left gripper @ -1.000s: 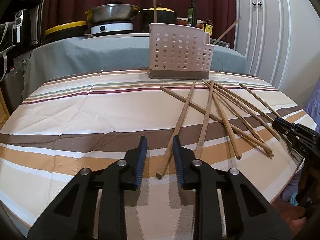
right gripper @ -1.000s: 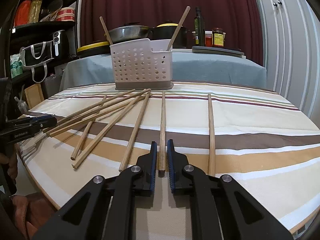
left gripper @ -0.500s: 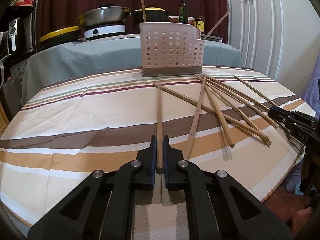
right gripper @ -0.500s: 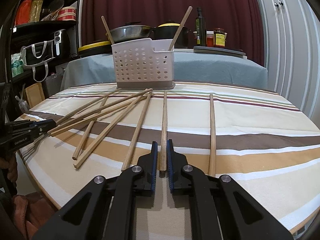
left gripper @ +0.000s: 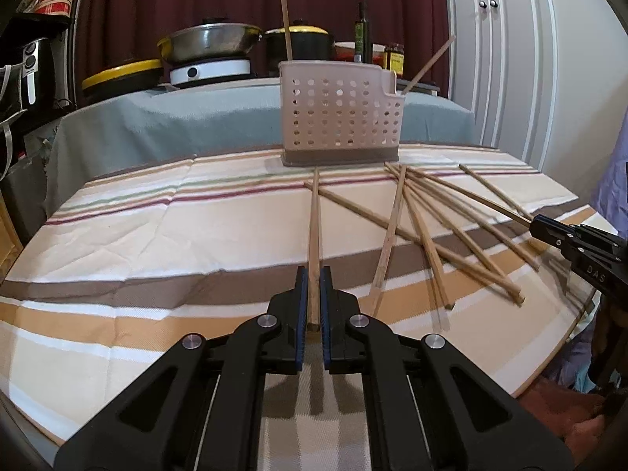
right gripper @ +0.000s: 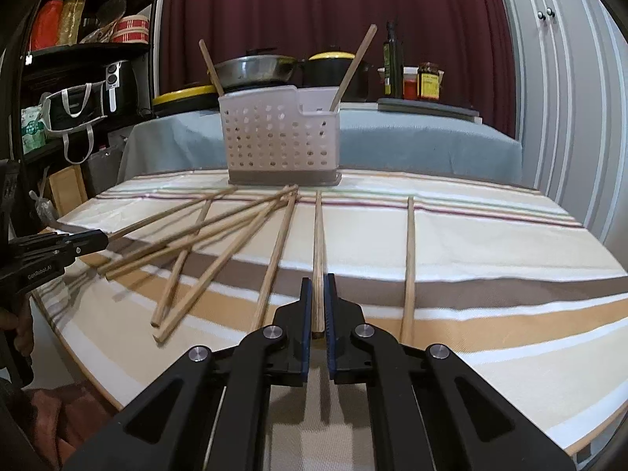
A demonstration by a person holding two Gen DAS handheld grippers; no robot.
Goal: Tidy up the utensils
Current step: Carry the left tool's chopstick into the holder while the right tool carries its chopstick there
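Note:
A perforated pale utensil holder (left gripper: 337,117) (right gripper: 278,137) stands at the far side of the striped table, with two chopsticks (left gripper: 285,23) (right gripper: 353,66) upright in it. My left gripper (left gripper: 311,274) is shut on the near end of a wooden chopstick (left gripper: 314,227) that points at the holder's base. My right gripper (right gripper: 318,282) is shut on another chopstick (right gripper: 318,235), which also points toward the holder. Several loose chopsticks (left gripper: 431,227) (right gripper: 219,243) lie fanned on the cloth between the grippers. Each gripper shows at the edge of the other's view (left gripper: 537,227) (right gripper: 98,240).
One chopstick (right gripper: 409,255) lies alone to the right of my right gripper. Behind the table, a grey-covered counter (left gripper: 196,117) carries pots, a pan and bottles. Shelves with bags (right gripper: 78,110) stand on the left and white cabinet doors (left gripper: 510,78) on the right.
The left gripper stood open beside a chopstick a second ago, then shut on it and now holds it aimed at the holder. The right gripper stays shut on its chopstick.

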